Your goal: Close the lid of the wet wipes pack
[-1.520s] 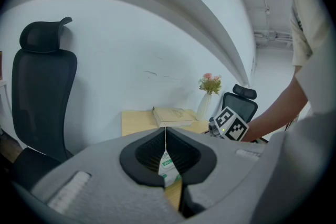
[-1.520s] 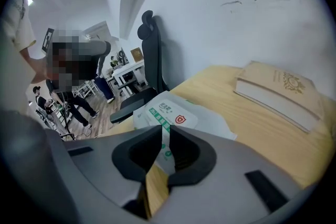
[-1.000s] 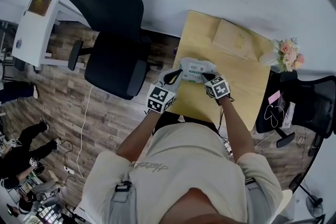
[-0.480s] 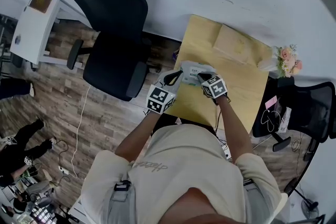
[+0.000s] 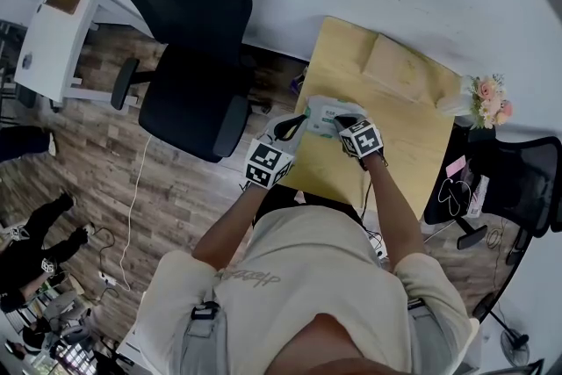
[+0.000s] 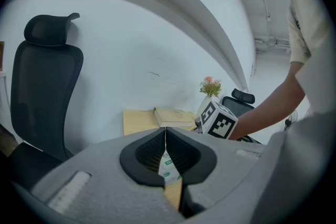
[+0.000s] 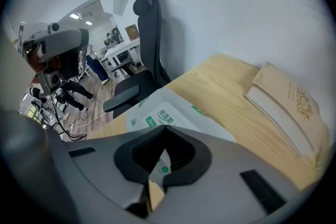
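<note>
The wet wipes pack [image 5: 323, 111] is lying flat on the near left part of the wooden tabletop [image 5: 413, 136], close to the edge. It is being approached from both sides. The left tongs [image 5: 299, 124] are being held at the pack's 8 o'clock edge. In the left gripper view they are pressed together at the tips, and a thin sliver of the pack's printed film [image 6: 168, 169] is being pinched between them. The right tongs [image 5: 341, 117] are being held over the pack's top at its 4 o'clock side. In the right gripper view these tongs [image 7: 164, 131] are also pressed together, with the white and green pack [image 7: 157, 110] directly beneath and beyond them. Whether the lid is up or down cannot be told, as it is being covered by the tongs.

A closed tan book [image 5: 395, 66] is lying at 1 o'clock from the pack, well apart from it, near the wall. A small vase of pink flowers [image 5: 487, 94] is standing at the tabletop's 3 o'clock corner. A black office chair [image 5: 189, 48] is parked on the wooden floor at 9 o'clock, beside the tabletop, and a second dark chair [image 5: 527, 180] is seen at 4 o'clock. A white cabinet [image 5: 53, 35] is standing far out at 9 o'clock. Nothing is lying between the tongs and the pack.
</note>
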Demonstrator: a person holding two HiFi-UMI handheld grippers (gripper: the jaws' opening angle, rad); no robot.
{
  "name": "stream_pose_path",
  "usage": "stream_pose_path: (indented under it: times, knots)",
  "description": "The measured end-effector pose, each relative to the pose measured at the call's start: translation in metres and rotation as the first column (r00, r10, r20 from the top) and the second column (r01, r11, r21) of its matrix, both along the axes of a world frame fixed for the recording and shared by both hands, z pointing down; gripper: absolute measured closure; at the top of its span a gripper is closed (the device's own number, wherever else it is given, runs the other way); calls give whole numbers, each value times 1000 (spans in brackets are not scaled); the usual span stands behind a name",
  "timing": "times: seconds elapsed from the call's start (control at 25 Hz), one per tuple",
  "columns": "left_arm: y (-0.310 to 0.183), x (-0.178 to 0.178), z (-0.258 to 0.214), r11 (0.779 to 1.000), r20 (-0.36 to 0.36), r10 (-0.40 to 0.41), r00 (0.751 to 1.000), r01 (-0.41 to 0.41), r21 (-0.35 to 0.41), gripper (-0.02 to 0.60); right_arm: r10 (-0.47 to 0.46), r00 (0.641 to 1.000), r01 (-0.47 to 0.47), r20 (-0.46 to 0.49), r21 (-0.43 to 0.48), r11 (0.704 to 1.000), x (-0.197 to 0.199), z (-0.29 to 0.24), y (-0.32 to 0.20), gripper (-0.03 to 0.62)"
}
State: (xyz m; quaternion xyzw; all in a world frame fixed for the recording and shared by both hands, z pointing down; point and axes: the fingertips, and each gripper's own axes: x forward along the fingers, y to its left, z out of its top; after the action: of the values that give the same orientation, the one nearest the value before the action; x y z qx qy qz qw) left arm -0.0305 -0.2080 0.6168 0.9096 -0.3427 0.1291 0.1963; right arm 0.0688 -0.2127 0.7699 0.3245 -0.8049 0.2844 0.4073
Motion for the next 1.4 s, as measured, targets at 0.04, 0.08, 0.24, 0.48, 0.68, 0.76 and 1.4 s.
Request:
stream_pose_path:
  times: [0.04,0.08,0.24,0.48,0.68,0.76,1.4]
  knots:
    - [1,0,1,1000,0,2,1000,-2,-2,563,8,1000,-8,-5,-7,1000,0,1,0,591]
    - [1,0,2,1000,0,5,1000,-5,-4,563,15,1000,-15,-10,-16,1000,0,2,0,591]
    - [3,2,2,1000,-5,16,1000,-16,0,563,13,1000,-14,-23,-46,999,-2,2,0,591]
    - [2,12,-11,999,-3,43,999,-43,29,563,117,991,-116,64,-22,993,8,-10,3,592]
    - [0,19,-26,996,2,58,998,-58,63,563,179,976,-186,124,45,982,32,-43,18,592]
    - [0,22,-33,995,4,62,998,-62,73,563,183,974,-196,131,92,976,43,-61,23,592]
    - [-11,57,-133,968,-7,97,995,-92,235,563,247,898,-404,363,461,791,119,-262,33,592]
